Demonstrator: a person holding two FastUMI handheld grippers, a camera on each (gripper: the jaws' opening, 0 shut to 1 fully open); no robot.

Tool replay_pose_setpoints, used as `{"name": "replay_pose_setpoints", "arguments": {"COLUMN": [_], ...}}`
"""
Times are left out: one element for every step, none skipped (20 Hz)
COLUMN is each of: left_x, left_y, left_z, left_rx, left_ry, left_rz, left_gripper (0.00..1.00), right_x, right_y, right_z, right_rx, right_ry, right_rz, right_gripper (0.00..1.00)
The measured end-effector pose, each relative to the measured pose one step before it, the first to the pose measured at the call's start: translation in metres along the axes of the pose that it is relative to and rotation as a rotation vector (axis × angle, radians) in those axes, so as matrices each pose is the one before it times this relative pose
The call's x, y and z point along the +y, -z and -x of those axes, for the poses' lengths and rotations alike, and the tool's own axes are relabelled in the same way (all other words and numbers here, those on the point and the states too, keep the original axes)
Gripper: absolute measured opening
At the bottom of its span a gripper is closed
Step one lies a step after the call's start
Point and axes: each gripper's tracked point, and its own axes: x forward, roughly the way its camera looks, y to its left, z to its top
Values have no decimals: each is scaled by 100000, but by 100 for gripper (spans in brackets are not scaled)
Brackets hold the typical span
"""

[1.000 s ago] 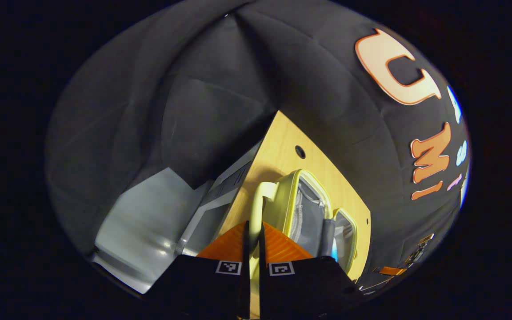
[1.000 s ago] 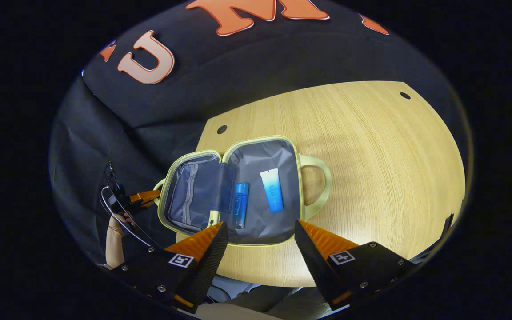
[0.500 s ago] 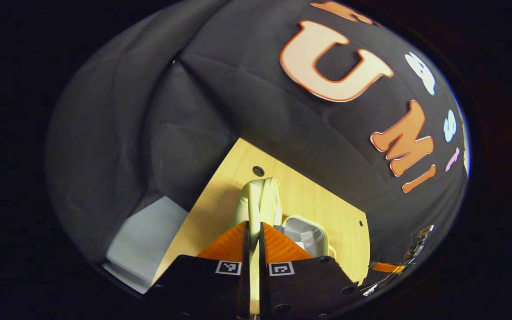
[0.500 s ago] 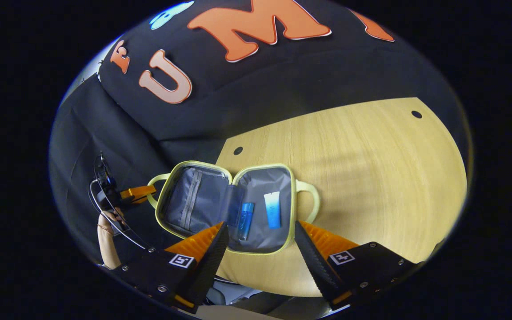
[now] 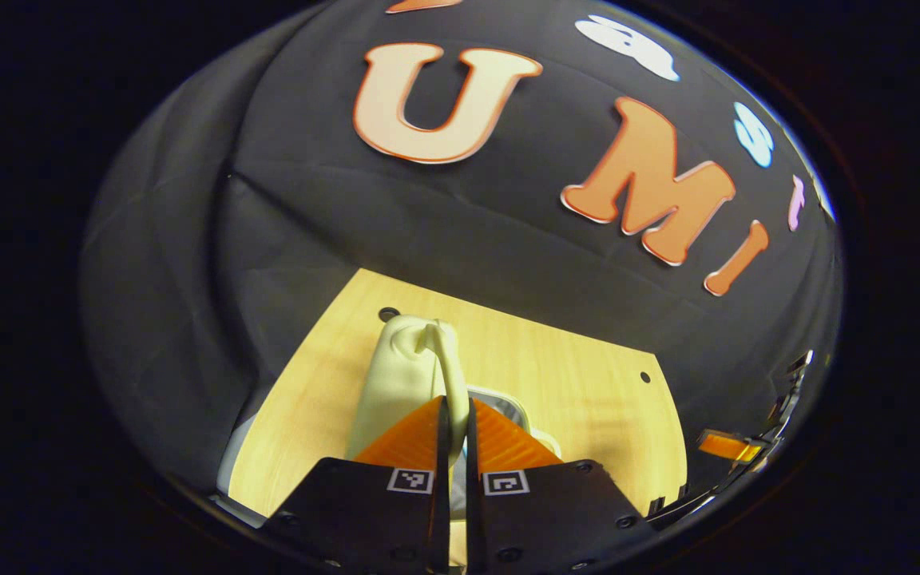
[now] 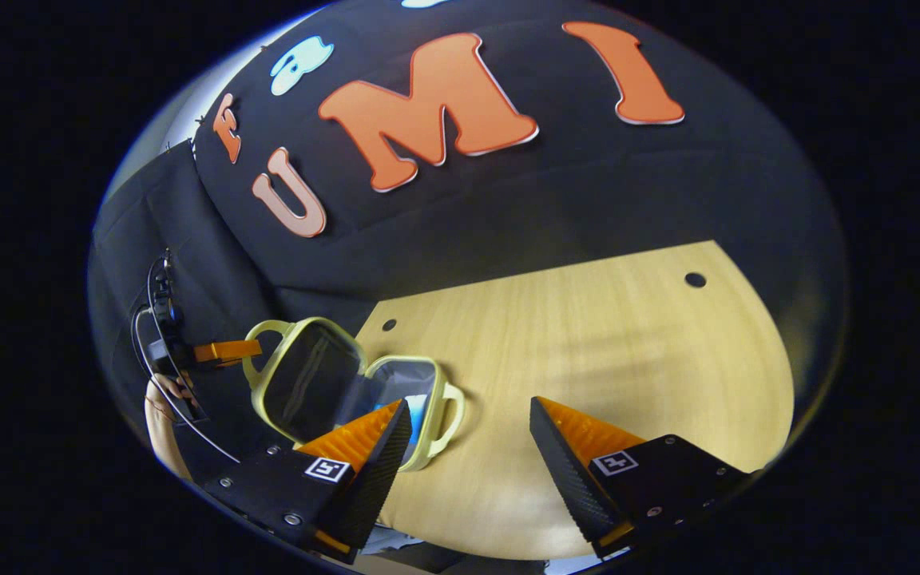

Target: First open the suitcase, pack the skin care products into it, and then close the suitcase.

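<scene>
Your left gripper point(image 5: 453, 415) has its two fingers pressed together on the pale yellow-green loop handle point(image 5: 450, 369) of the suitcase lid, and in the left gripper view that soft cream-coloured lid point(image 5: 396, 383) stands tilted up right in front of you, hiding most of the case behind it. To the right of your fingers, a small part of the grey-lined lower half point(image 5: 508, 403) shows on the light wooden table point(image 5: 588, 399). In the right gripper view, the small yellow-green suitcase point(image 6: 348, 391) sits at the left near part of the table point(image 6: 588, 335), close to the left edge; its lid point(image 6: 300, 379) is raised at a slant over the base point(image 6: 420, 391), with the far gripper point(image 6: 224, 350) and the hand point(image 6: 168, 391) that holds it at the lid's handle point(image 6: 256, 343). A bit of blue skin care product point(image 6: 412, 411) shows inside the base, mostly hidden behind your right gripper's near finger. Your right gripper point(image 6: 468, 415) hangs spread wide above the table with nothing between its fingers, apart from the suitcase. Round dark holes point(image 6: 695, 279) sit in the tabletop far to the right and near the case, and the black cloth wall point(image 6: 508, 208) closes off the far side.
</scene>
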Motion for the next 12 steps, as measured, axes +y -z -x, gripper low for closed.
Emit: {"name": "replay_pose_setpoints", "arguments": {"left_x": [-1791, -1984, -1727, -1483, -1643, -1601, -1588, -1290, -1024, -923, -863, 224], "left_y": [480, 399, 455, 558, 753, 1137, 1092, 1114, 1263, 1286, 1148, 769], "left_z": [-644, -1087, -1159, -1018, -1063, -1322, -1339, -1608, -1436, -1272, -1151, -700], "left_rx": [949, 1262, 1087, 1177, 1609, 2332, 2352, 2917, 3168, 2902, 2788, 2543], "left_ry": [1283, 1343, 1696, 1784, 1873, 1773, 1824, 1601, 791, 293, 254, 381], "left_rz": [-2273, -1595, -983, -474, -668, -698, -751, -790, -1093, -1073, -530, -537], "left_gripper": [8, 8, 8, 8, 8, 8, 8, 8, 9, 8, 8, 8], "right_x": [-1268, -1264, -1197, -952, -942, -800, -876, -860, -677, -628, -601, -468], "right_y": [-992, -836, -788, -413, -274, -201, 1, 57, 49, 85, 202, 302], "right_z": [629, 568, 479, 565, 470, 493, 402, 302, 199, 246, 329, 161], "right_rx": [-3465, -3254, -2809, -2205, -1301, -908, -539, -531, -286, -520, 97, 438], "right_ry": [2554, 3073, 2432, 1776, 1680, 1152, 1588, 1912, 1349, 963, 922, 717], "right_rz": [2410, 2229, 1570, 1004, 511, 624, 900, 909, 735, -80, -523, -562], "right_gripper": [94, 95, 94, 94, 95, 95, 95, 95, 95, 95, 95, 94]}}
